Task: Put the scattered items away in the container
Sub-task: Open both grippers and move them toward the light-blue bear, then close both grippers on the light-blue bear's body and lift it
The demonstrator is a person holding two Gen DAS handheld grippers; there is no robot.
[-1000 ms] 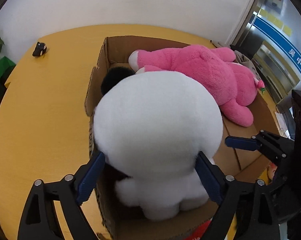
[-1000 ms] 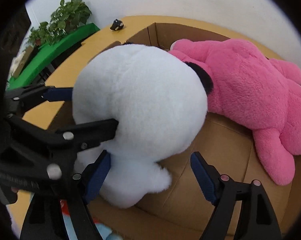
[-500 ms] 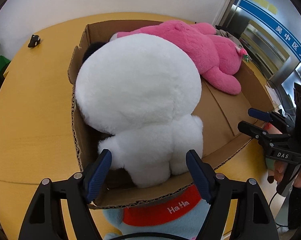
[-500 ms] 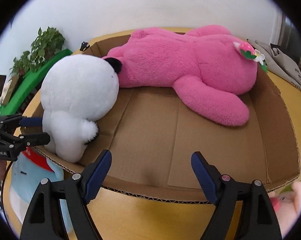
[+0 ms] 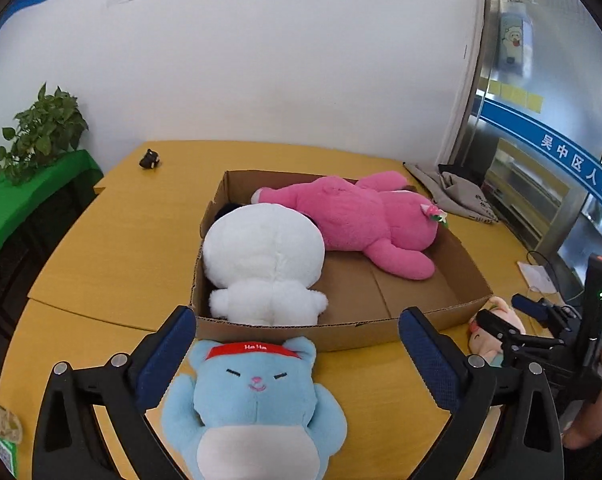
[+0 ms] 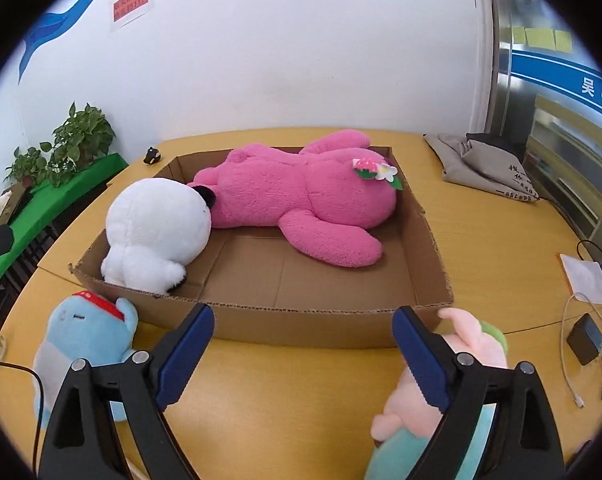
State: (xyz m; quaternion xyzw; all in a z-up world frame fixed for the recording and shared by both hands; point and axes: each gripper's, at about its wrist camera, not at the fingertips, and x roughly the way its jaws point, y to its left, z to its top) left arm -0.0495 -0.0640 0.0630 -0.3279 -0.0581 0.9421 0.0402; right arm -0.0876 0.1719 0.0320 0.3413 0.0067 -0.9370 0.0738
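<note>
On the yellow worktop (image 5: 113,248), the cardboard box (image 5: 341,330) held two plush toys; both grippers' fingers were spreading wide, gripping nothing.

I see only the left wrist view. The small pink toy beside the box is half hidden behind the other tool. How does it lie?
Observer: In the right wrist view the pink toy lies on the table outside the near right corner of the box, partly under one finger of the right tool. The jaws are opening, with nothing between them.
Operator: Is the toy all pink?
Observer: No, its lower part is light blue.
Operator: Is anything on the table to the right of it?
Observer: Yes, a small black block, apart from the toy.
</note>
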